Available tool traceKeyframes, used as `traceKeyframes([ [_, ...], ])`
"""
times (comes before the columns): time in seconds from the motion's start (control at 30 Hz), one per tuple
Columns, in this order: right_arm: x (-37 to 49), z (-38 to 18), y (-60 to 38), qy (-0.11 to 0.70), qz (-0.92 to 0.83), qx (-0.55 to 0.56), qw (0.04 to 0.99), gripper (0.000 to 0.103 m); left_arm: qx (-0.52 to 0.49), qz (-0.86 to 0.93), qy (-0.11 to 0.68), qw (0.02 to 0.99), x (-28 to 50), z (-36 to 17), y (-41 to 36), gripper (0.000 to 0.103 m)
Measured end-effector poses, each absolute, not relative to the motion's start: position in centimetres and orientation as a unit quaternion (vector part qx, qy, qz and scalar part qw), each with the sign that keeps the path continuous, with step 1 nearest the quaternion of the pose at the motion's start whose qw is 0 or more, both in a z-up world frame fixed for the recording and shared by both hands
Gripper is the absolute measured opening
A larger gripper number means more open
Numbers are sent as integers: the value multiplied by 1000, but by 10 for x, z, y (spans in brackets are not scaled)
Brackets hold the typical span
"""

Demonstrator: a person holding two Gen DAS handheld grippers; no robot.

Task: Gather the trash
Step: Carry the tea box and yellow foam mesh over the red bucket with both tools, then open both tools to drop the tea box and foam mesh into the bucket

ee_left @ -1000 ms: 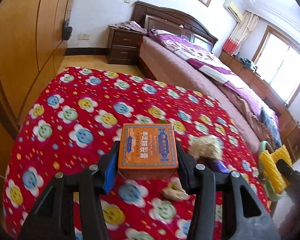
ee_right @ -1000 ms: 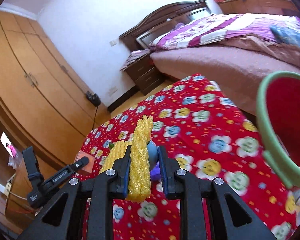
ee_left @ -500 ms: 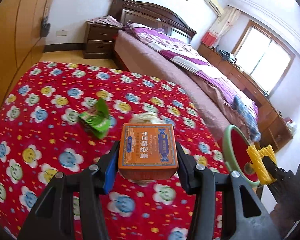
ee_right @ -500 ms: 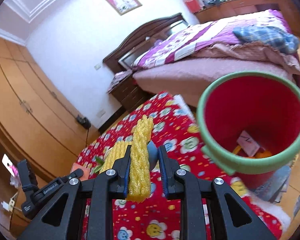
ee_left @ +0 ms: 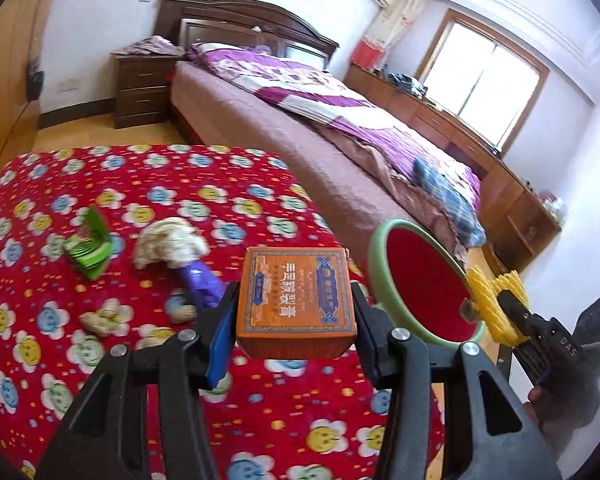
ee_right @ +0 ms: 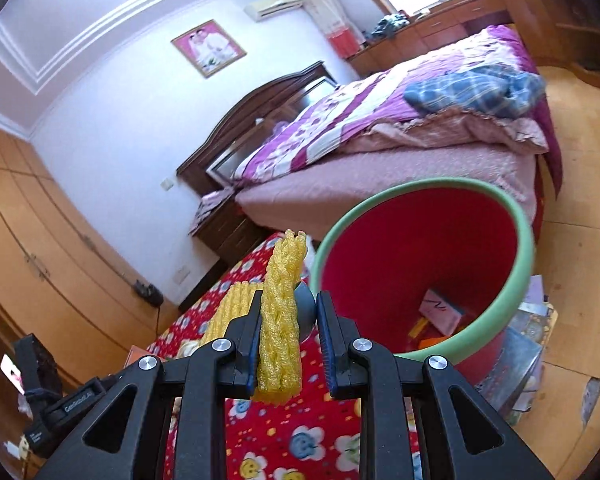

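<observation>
My left gripper (ee_left: pixel 294 320) is shut on an orange box (ee_left: pixel 296 300) and holds it above the red flowered table (ee_left: pixel 100 360), left of the bin. The red bin with a green rim (ee_left: pixel 380 248) stands off the table's right edge; it also shows in the right wrist view (ee_right: pixel 520 280) with several scraps inside. My right gripper (ee_right: pixel 288 340) is shut on a yellow foam net (ee_right: pixel 280 312) just left of the bin's rim; the net also shows in the left wrist view (ee_left: pixel 488 304).
On the table lie a green wrapper (ee_left: pixel 90 248), a cream crumpled wad (ee_left: pixel 168 240), a purple wrapper (ee_left: pixel 200 280) and peanut shells (ee_left: pixel 104 316). A bed (ee_left: pixel 300 128) stands beyond the table. A wardrobe (ee_right: pixel 40 240) is at the left.
Both grippers have swung right toward the bin with their loads. The bin now fills more of the right wrist view, and the foam net is at its rim.
</observation>
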State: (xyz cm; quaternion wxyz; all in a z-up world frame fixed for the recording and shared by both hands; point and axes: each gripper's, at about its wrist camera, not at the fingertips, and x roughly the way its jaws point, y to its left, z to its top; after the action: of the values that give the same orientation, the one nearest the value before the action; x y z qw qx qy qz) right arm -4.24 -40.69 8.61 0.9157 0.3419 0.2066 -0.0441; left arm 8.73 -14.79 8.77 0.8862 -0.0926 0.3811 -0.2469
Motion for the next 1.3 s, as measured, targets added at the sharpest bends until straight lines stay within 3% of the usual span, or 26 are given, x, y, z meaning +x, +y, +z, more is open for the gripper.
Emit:
traceKeyframes([
  [0.73, -62, 70, -467, 198, -130, 345, 908, 24, -31, -397, 397, 827, 87, 73, -295, 52],
  [1.1, -47, 50, -485, 216, -143, 349, 901, 25, 11, -387, 411, 825, 102, 46, -336, 52],
  [1.3, -37, 34, -490, 236, -140, 359, 892, 27, 21, -364, 402, 840, 109, 36, -339, 62],
])
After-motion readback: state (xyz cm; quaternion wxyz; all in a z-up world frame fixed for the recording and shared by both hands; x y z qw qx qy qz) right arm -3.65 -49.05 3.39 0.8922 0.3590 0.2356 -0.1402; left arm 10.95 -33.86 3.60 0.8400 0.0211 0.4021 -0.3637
